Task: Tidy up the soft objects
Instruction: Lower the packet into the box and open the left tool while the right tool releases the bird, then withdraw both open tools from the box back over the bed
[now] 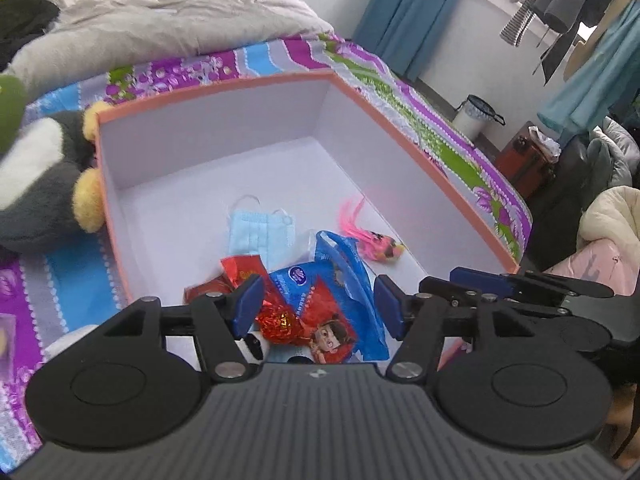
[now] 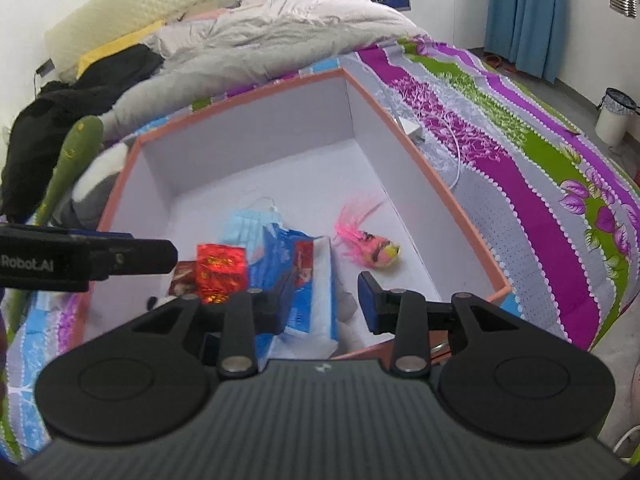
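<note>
Box (image 1: 420,168) with an orange rim sat on the bed (image 2: 540,184), holding a blue packet (image 1: 344,276), face mask (image 1: 260,232) and pink-haired toy (image 2: 376,252). Left gripper (image 1: 318,304) stood wide, gripping nothing; right gripper (image 2: 326,300) gaped narrower, also empty.

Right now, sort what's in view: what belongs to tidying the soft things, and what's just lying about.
Job: box; mask; blue packet; red wrapper; pink toy; penguin plush.

Lying about: quilt; black clothes; bin; curtain; charger.
</note>
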Motion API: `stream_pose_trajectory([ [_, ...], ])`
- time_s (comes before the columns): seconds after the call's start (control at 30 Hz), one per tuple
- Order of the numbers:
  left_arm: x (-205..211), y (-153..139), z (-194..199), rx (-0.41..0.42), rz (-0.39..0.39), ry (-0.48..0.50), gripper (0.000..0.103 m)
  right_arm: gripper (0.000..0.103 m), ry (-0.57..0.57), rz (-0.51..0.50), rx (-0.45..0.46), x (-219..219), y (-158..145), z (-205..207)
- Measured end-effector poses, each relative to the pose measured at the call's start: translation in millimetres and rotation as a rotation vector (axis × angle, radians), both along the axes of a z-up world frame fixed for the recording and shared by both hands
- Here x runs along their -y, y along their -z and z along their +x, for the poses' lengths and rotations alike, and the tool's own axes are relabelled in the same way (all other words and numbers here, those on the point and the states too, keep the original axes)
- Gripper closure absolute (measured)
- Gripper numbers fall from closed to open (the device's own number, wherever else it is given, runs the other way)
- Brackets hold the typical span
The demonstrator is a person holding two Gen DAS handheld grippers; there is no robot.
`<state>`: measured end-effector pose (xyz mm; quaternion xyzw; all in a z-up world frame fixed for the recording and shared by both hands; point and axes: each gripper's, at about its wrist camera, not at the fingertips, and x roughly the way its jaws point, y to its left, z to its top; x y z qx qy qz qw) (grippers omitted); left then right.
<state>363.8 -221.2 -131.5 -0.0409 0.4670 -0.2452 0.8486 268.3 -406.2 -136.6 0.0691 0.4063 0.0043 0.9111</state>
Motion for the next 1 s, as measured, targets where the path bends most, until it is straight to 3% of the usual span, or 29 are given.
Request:
stream_pose_trajectory([
  [0.37, -36.1, -73.8, -56.1, 0.138, -0.032, -0.017, 0.037, 0.064, 0.011, -0.005, 0.148, -22.7, -61.7, -50.8],
  [0.67, -75.9, -137.8, -124.3, 0.29, -0.083, -0.06, 0.037, 0.064, 0.0, -0.017, 0.266, -41.8, -111.1, -98.3],
  [1.0, -123.5, -164.9, -194.4, 0.355, -0.114, -0.107, 0.037, 0.064, -0.06, 0.011, 0.338, -83.5, -125.0, -145.1],
])
